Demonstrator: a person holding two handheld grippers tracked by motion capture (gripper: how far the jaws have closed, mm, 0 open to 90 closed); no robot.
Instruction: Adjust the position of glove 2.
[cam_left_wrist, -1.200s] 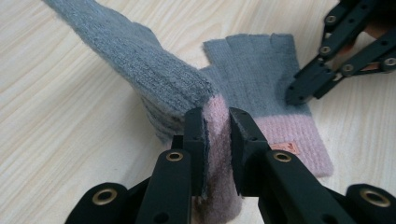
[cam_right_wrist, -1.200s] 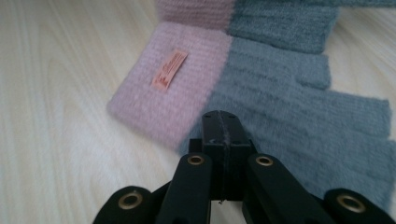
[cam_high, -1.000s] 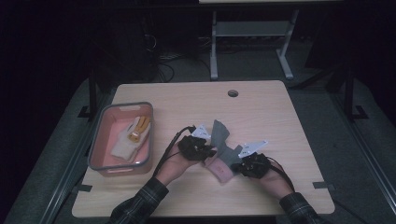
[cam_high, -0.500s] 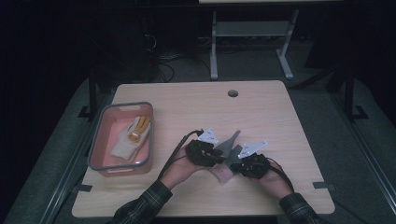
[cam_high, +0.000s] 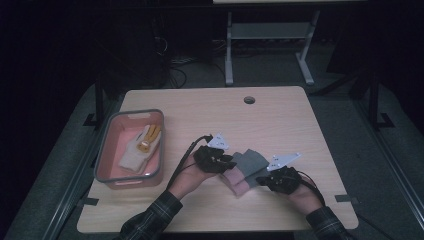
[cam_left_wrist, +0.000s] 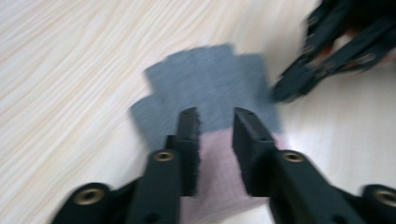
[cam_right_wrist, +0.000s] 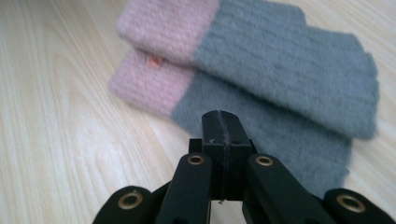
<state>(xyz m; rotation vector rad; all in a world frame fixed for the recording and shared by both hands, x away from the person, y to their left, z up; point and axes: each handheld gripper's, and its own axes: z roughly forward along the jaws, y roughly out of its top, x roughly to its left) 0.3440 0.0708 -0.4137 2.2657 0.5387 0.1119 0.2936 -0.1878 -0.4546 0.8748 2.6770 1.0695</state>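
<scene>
From above, your 2 grippers meet over the gloves (cam_high: 243, 169) at the desk's (cam_high: 280, 115) near middle, a pink bin (cam_high: 111, 145) to the left. Your left gripper (cam_left_wrist: 215, 122), its jaws having just eased apart, stands released above the top glove (cam_left_wrist: 210, 84). Your right gripper (cam_right_wrist: 219, 122) is clenched empty over the lower glove (cam_right_wrist: 289, 140).

sleeves (cam_high: 150, 222): dark plaid; claws: black (cam_left_wrist: 215, 135), brass screws, grey plates, black cables
</scene>
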